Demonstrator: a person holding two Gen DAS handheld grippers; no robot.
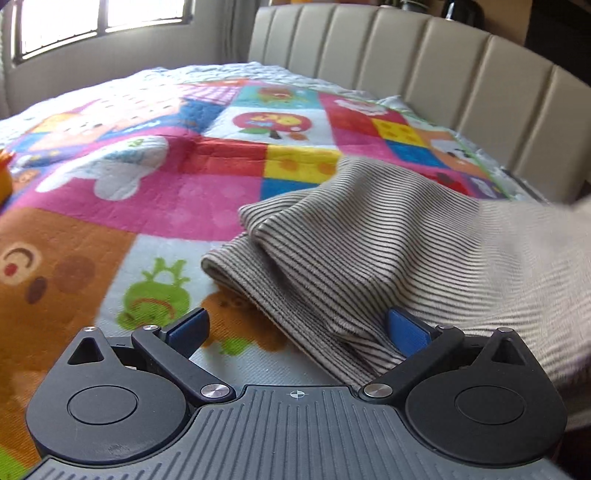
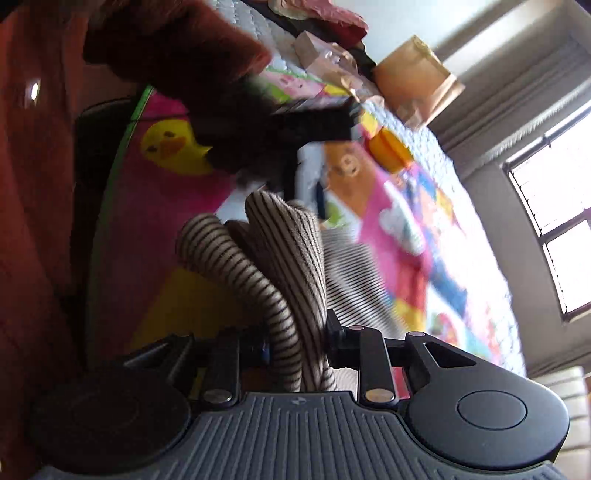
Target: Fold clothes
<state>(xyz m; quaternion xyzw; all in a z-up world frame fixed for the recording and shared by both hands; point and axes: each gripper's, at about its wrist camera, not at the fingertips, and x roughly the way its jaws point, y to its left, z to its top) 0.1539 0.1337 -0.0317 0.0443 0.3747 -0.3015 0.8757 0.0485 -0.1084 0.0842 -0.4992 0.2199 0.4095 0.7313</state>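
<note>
A grey garment with thin dark stripes (image 1: 369, 251) lies partly folded on the colourful cartoon quilt (image 1: 166, 192) of a bed. My left gripper (image 1: 295, 328) is open, its blue pads (image 1: 408, 330) wide apart; a folded edge of the garment lies between them, loose. In the right wrist view, which is rolled sideways, my right gripper (image 2: 295, 347) is shut on a bunched fold of the striped garment (image 2: 266, 266) and holds it raised above the quilt (image 2: 399, 236). The left gripper and the person's dark-sleeved arm (image 2: 229, 110) show beyond it.
A beige padded headboard (image 1: 424, 62) stands behind the bed. A window (image 1: 99, 18) is at the far left. Brown paper bags (image 2: 417, 77), an orange and yellow toy (image 2: 388, 147) and piled items lie at the quilt's far end.
</note>
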